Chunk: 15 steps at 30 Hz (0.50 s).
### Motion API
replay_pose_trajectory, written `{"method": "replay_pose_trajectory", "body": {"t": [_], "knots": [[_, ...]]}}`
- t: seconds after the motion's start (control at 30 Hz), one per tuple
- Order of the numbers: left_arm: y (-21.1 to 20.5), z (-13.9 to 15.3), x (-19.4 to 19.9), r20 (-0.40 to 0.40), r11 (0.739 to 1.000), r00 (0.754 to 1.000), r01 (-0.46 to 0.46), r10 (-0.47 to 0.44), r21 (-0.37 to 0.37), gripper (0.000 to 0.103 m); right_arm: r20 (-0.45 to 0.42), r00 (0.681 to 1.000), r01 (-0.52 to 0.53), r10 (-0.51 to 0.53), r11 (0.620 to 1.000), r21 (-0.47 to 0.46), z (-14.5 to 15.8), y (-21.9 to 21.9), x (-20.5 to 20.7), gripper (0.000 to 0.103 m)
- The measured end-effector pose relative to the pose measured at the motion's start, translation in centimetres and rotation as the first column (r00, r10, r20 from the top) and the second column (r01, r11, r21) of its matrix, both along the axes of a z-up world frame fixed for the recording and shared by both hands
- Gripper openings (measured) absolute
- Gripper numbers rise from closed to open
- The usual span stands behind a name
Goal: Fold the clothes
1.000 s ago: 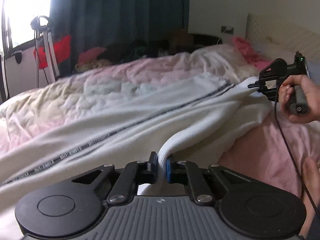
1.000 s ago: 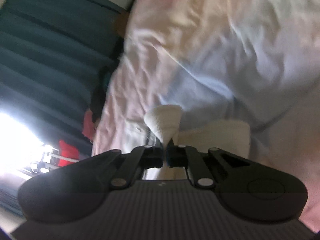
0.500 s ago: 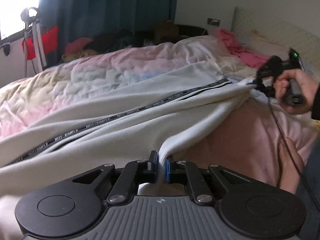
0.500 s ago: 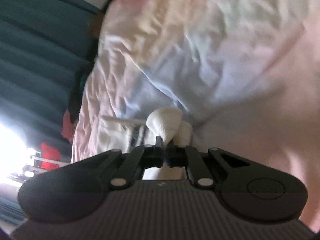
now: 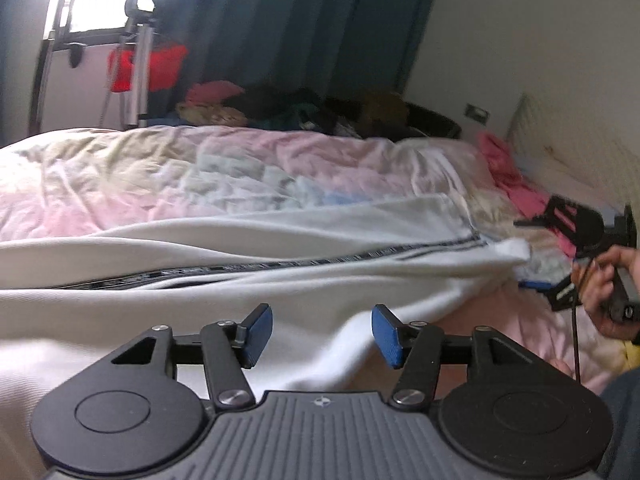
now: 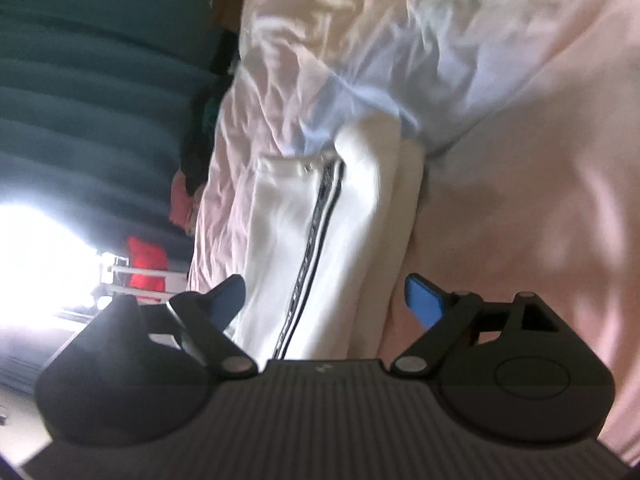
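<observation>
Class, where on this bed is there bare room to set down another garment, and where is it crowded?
Free: pastel quilt between the white striped trousers and the far clothes pile. Crowded: the headboard corner, with pink clothes beside the right tongs.

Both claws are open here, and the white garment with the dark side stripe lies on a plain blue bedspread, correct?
Not quite: the bedspread is mostly pink, with pale patches, as the left wrist view shows. The rest holds: left claw and right claw are open, and the white garment with its dark stripe lies on it.
</observation>
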<state>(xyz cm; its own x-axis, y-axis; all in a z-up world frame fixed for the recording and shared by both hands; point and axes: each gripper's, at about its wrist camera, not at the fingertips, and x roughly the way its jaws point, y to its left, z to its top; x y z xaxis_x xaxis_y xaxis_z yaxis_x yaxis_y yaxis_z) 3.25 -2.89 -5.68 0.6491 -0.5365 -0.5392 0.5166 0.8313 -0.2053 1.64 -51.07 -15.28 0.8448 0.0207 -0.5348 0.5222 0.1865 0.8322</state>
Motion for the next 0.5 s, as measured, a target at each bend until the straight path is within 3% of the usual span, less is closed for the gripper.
{"method": "replay_pose_trajectory", "body": {"t": [0.13, 0.2, 0.3, 0.4, 0.5], "knots": [[1.2, 0.1, 0.7, -0.002, 0.994, 0.995, -0.104, 0.104, -0.019, 0.059, 0.031, 0.999, 0.007, -0.012, 0.988, 0.152, -3.3, -1.2, 1.6, 0.082], [1.7, 0.0, 1.2, -0.013, 0.988, 0.989, -0.148, 0.148, -0.034, 0.059, 0.077, 0.997, -0.006, -0.007, 0.985, 0.172, -4.1, -1.9, 2.6, 0.074], [2.3, 0.0, 1.8, -0.023, 0.977, 0.978, -0.206, 0.205, -0.048, 0.059, 0.113, 0.993, -0.033, 0.022, 0.995, 0.097, -3.9, -2.5, 3.7, 0.049], [2.7, -0.2, 2.2, -0.034, 0.967, 0.969, -0.247, 0.246, -0.057, 0.059, 0.217, 0.975, -0.064, 0.053, 0.997, 0.044, -3.1, -2.4, 4.0, 0.048], [2.8, -0.3, 2.5, -0.031, 0.961, 0.962, -0.271, 0.27, -0.053, 0.059, 0.183, 0.982, -0.046, 0.042, 0.999, 0.021, -3.2, -2.3, 4.3, 0.048]]}}
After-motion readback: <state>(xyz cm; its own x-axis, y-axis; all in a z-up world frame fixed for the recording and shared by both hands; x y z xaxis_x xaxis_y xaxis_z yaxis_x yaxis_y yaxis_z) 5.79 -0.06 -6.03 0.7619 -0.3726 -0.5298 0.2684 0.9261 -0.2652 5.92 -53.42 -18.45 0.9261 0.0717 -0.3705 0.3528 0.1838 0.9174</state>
